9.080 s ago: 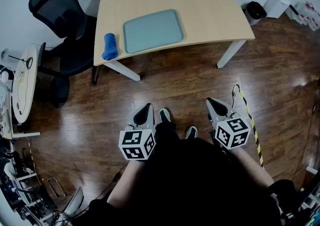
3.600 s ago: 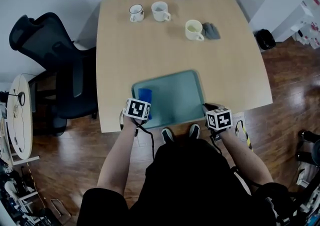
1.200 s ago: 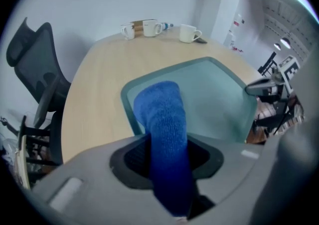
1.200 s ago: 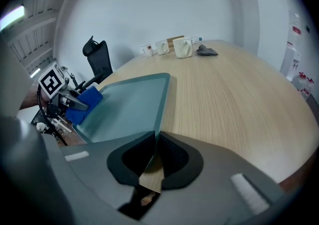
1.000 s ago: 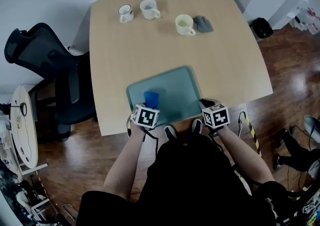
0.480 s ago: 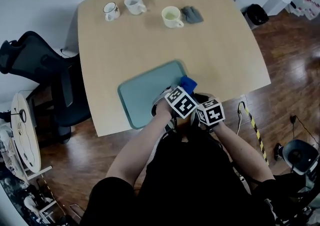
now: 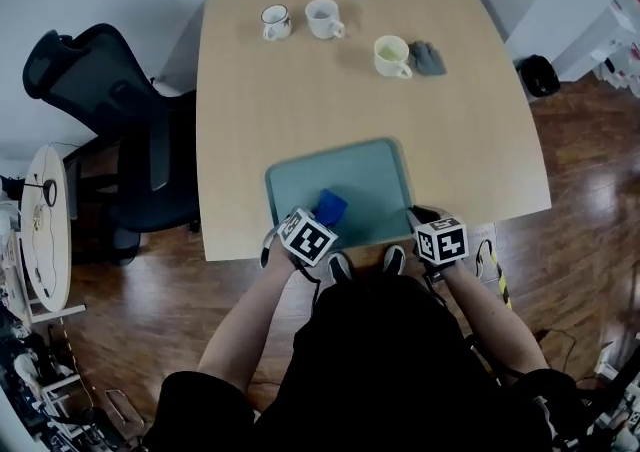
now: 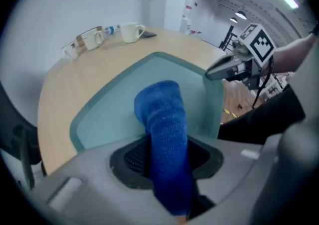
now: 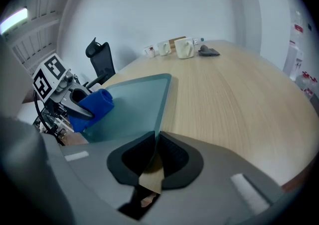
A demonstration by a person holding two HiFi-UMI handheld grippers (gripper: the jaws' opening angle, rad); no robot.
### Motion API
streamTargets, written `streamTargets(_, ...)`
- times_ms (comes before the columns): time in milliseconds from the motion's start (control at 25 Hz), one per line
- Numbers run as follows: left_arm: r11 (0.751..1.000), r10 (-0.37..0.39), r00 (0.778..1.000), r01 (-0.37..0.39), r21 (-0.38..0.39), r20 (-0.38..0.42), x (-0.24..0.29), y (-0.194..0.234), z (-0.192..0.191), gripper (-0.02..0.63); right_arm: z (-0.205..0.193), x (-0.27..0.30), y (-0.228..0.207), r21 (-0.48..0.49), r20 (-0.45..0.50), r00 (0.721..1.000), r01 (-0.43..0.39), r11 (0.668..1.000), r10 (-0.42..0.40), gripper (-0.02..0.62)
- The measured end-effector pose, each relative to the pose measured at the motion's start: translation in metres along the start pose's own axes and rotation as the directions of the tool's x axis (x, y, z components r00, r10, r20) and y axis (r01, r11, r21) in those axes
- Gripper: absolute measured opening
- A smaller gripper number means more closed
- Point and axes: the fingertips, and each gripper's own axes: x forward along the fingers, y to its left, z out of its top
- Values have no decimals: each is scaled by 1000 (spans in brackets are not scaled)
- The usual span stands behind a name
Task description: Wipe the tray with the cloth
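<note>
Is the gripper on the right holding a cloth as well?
No, the right gripper is shut on the rim of the flat teal plastic tray, while the rolled blue cloth sits in the left gripper.

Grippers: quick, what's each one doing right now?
Left gripper: closed on the cloth.
Right gripper: closed on the near edge of the tray.
</note>
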Motion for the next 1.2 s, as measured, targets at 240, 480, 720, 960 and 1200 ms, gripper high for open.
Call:
streamTargets(240,982,135,991,-137,-131,-24,-30,52,-70,158,2,3,2,-4,-8,1000,15,1000,-15,32)
streamTargets(480,979,156,988,-156,-133,-11,-27,46,-75,158,4,4,3,-34,-17,999,29,999,-29,34)
streamTargets(720,985,174,984,-174,6,-39,-25,38,-65,158,4,4,7,-21,-4,999,45,999,-45,34)
streamTargets(960,956,85,996,-77,283,-16,-1,-21,-8,158,5,5,8,-17,10,998,57,998,-57,34)
streamTargets(1200,779,10,1000,6,627,-22,28,-101,60,156,7,3,10,18,33,999,38,999,-38,31)
